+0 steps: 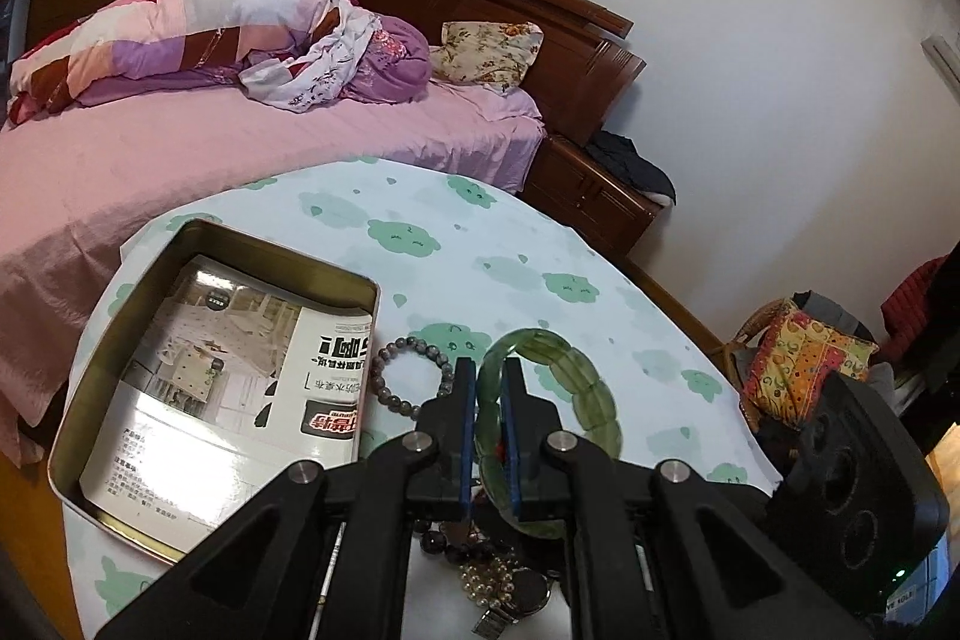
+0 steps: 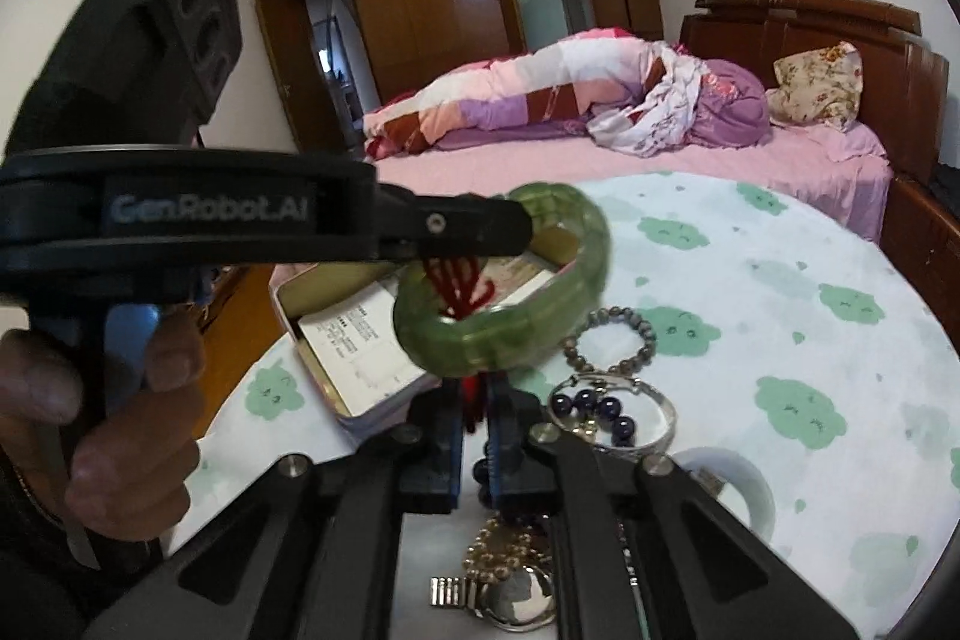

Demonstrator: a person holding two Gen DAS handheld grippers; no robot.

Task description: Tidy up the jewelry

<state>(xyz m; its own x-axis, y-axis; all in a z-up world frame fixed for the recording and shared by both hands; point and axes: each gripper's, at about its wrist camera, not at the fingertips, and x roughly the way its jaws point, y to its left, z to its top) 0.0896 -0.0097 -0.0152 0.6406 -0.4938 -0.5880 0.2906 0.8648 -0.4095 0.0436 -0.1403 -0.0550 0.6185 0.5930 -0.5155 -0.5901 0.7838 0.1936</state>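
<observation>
My left gripper (image 1: 489, 370) is shut on a green jade bangle (image 1: 591, 388) and holds it above the table; it also shows in the right wrist view (image 2: 498, 334), clamped by the left gripper's fingers (image 2: 480, 226), with a red cord hanging inside it. My right gripper (image 2: 474, 400) is shut on the red cord's tassel (image 2: 471, 403) below the bangle. An open metal tin (image 1: 90, 370) lined with a printed leaflet (image 1: 240, 388) lies on the table's left. A grey bead bracelet (image 1: 411, 370) lies beside the tin. A silver bangle (image 2: 654, 424) with dark purple beads (image 2: 600, 409) lies near.
A round table (image 1: 450, 244) with a white cloth with green clouds carries a pearl string (image 2: 498, 550), a metal watch (image 2: 510, 595) and a pale bangle (image 2: 750, 490) at the near edge. A pink bed (image 1: 180, 160) stands behind. A wicker chair (image 1: 798, 358) stands at the right.
</observation>
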